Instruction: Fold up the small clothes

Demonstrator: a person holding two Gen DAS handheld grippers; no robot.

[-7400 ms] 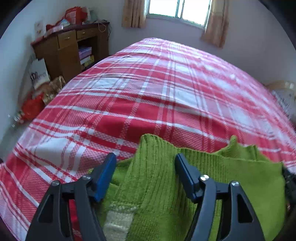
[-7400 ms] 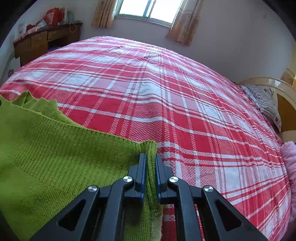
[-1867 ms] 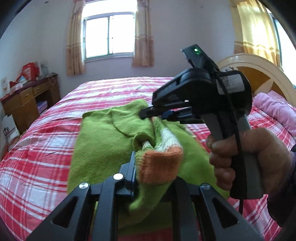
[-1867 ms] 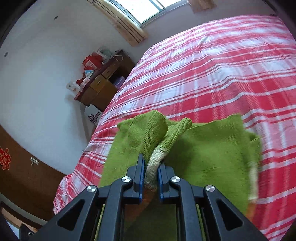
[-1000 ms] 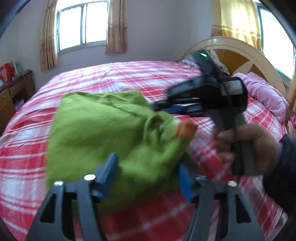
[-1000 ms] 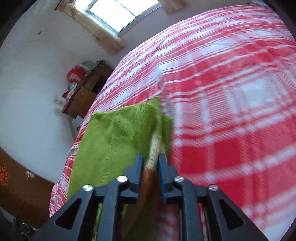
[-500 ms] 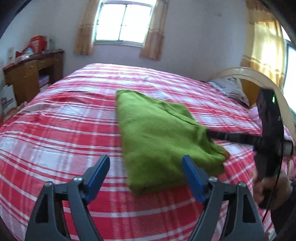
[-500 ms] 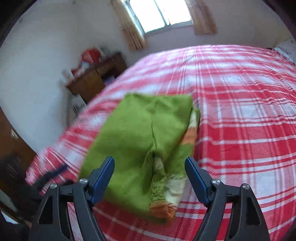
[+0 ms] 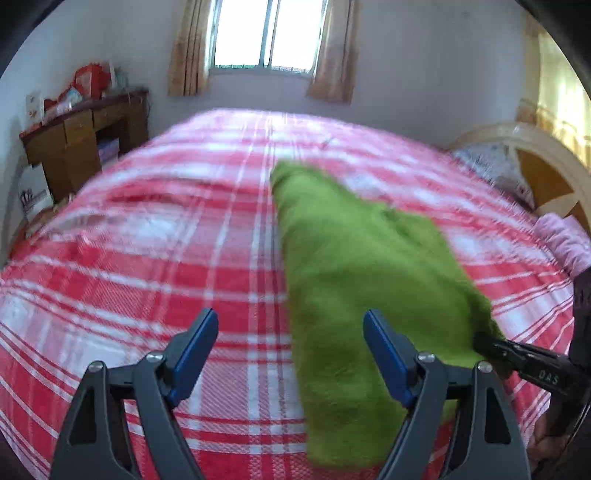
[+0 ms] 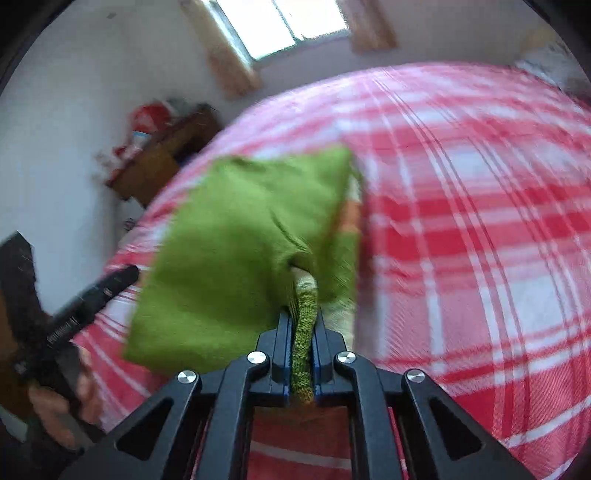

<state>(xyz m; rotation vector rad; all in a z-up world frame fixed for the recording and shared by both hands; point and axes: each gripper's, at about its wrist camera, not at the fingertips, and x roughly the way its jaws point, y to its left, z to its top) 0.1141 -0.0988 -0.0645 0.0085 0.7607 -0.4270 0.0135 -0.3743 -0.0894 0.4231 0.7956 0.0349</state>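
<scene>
one green sweater (image 9: 354,266) is lying folded on one red plaid bed (image 9: 147,266). two tools are showing: the left tool (image 9: 290,350) beside the sweater, the right tool (image 10: 303,332) at its edge. one window (image 9: 266,33) is showing beyond them, with two curtains.

Two wrist cameras low over the bed (image 9: 147,266)

Each looks forward and downward along its fingers; both share the green sweater (image 9: 354,266) (image 10: 236,236), seen close from opposite sides.

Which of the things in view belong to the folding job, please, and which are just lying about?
Job:
- green knitted sweater, folded on the red plaid bedspread
- right tongs, shut on its sleeve
- left tongs, open

Lying about:
- brown wooden desk
- pink pillow
</scene>
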